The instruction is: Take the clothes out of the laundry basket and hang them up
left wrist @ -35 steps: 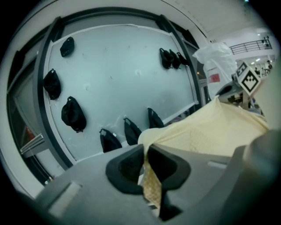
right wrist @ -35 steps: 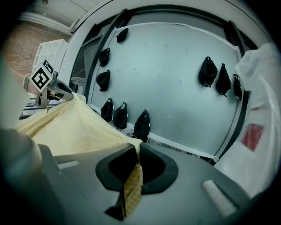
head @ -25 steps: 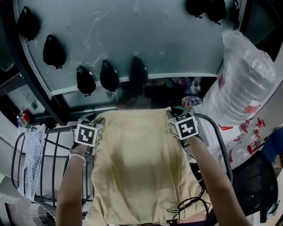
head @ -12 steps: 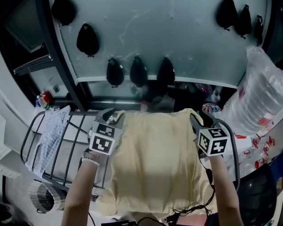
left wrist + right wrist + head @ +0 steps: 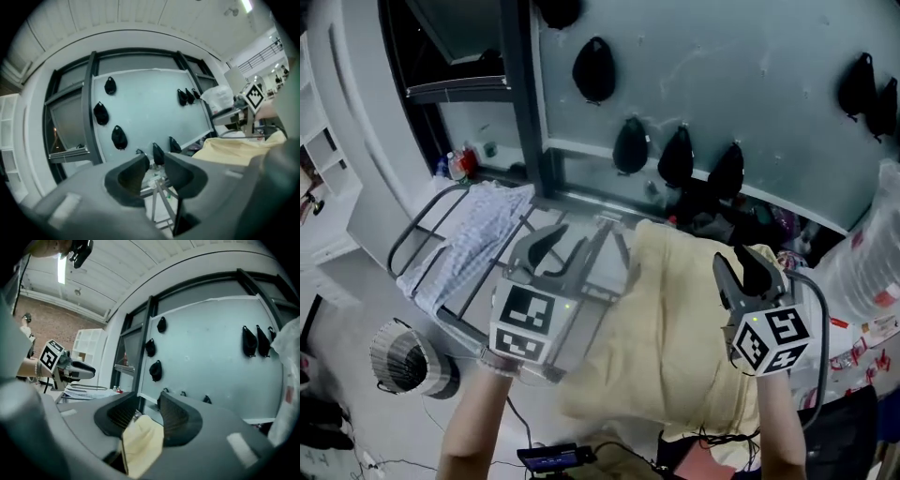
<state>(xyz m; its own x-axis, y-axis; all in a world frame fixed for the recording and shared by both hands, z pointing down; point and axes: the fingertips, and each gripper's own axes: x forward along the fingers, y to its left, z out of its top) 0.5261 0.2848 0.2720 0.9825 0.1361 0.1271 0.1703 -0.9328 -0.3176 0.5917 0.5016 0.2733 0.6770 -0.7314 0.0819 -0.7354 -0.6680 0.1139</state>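
**Release of the yellow cloth at the rack**

My right tongs have just been opening and stand spread, a fold of yellow cloth lying loose between them. My left tongs, just closing a little, are half-spread and empty. The cloth seems draped over the drying rack, beside a checked garment. Next, I'd draw both tongs clear. Only the right gripper view shows that fold.

The head view looks steeply down on the left hand-held gripper and right hand-held gripper. Each gripper view sits close behind its jaws, facing the pale wall panel all three share.
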